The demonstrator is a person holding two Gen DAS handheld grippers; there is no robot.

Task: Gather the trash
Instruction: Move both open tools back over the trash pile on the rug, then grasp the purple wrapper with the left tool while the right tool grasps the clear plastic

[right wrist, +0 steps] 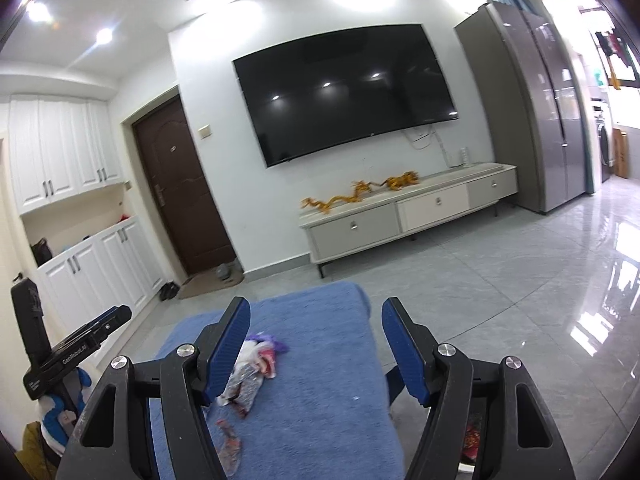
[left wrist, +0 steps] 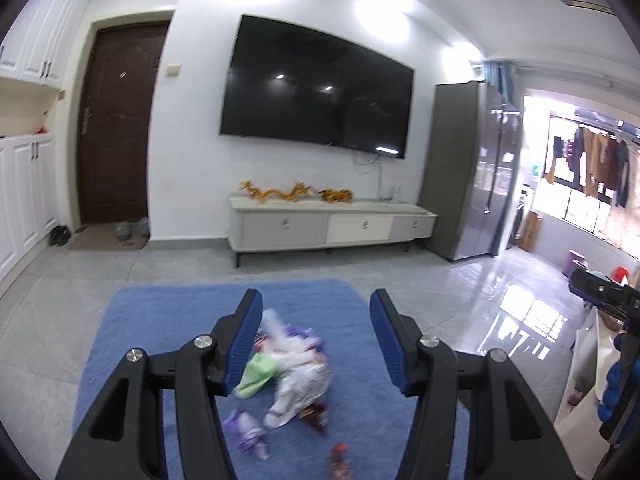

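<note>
A pile of crumpled trash (left wrist: 300, 376) lies on a blue mat (left wrist: 160, 320): white plastic, a green wrapper (left wrist: 256, 374), a purple wrapper (left wrist: 250, 436) and a red one (left wrist: 340, 460) at the near edge. My left gripper (left wrist: 316, 296) hovers above the pile, open, with nothing between its blue pads. In the right wrist view the same trash (right wrist: 250, 380) sits partly behind the left finger, on the blue mat (right wrist: 320, 400). My right gripper (right wrist: 315, 304) is open and empty, held above the mat. Each gripper shows at the edge of the other's view.
Beyond the mat, grey tiled floor runs to a low TV cabinet (left wrist: 332, 224) under a wall TV. A brown door (left wrist: 116, 128) and white cupboards stand left, a grey fridge (left wrist: 472, 184) right. Something red (right wrist: 474, 436) lies below the mat's right edge.
</note>
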